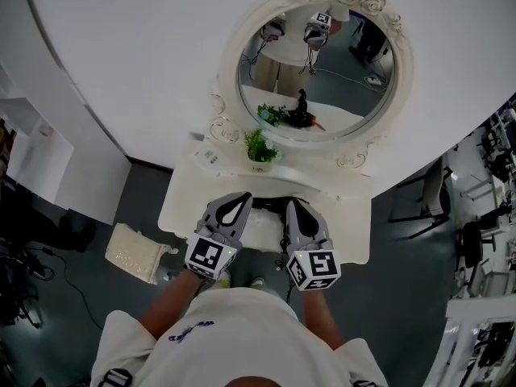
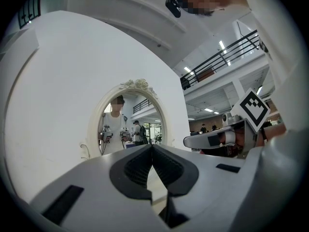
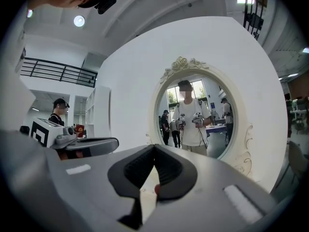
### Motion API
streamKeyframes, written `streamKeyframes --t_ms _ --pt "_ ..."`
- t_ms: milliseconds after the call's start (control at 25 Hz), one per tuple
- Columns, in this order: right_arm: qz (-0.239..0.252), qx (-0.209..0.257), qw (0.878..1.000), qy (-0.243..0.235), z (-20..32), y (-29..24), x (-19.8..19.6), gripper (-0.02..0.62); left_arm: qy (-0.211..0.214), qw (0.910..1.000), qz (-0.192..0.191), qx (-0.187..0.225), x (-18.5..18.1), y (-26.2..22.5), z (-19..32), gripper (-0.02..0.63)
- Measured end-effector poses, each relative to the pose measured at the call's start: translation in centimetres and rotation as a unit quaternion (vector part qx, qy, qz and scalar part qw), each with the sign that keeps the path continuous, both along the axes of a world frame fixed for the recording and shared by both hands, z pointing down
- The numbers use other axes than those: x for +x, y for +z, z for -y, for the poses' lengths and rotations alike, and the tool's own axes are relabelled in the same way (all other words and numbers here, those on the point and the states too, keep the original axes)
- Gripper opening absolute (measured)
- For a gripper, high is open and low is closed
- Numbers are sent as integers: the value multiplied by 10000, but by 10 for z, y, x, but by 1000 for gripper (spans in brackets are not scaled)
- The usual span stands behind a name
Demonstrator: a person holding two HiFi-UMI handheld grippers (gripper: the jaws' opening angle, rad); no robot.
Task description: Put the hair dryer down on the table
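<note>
Seen from the head view, both grippers hover side by side over the front of the white dressing table (image 1: 355,216). My left gripper (image 1: 239,200) is shut with nothing in it, its tips meeting in the left gripper view (image 2: 152,148). My right gripper (image 1: 295,208) is shut and empty too, its pads together in the right gripper view (image 3: 154,147). A dark shape (image 1: 270,205) with a black cord lies on the table between them. I cannot tell whether it is the hair dryer. Both gripper views look up at the mirror and wall and do not show the tabletop.
An oval mirror (image 1: 322,63) in a white ornate frame stands at the back of the table. A small green plant (image 1: 260,147) sits in front of it, with a small white item (image 1: 208,158) to its left. A beige stool (image 1: 137,252) is on the floor at the left.
</note>
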State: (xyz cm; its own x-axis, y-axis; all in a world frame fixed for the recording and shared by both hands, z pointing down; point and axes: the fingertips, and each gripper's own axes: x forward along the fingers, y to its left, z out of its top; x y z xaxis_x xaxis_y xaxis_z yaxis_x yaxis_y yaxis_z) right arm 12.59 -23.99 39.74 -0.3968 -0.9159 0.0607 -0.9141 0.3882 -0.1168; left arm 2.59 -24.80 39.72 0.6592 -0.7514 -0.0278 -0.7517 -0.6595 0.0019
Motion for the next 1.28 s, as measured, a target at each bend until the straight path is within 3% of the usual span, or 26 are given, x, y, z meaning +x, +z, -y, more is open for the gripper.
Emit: streamKeyframes --t_ms 1280 --pt "25 -67 10000 5 8 4 -7 11 -66 10000 25 -47 -9 9 4 11"
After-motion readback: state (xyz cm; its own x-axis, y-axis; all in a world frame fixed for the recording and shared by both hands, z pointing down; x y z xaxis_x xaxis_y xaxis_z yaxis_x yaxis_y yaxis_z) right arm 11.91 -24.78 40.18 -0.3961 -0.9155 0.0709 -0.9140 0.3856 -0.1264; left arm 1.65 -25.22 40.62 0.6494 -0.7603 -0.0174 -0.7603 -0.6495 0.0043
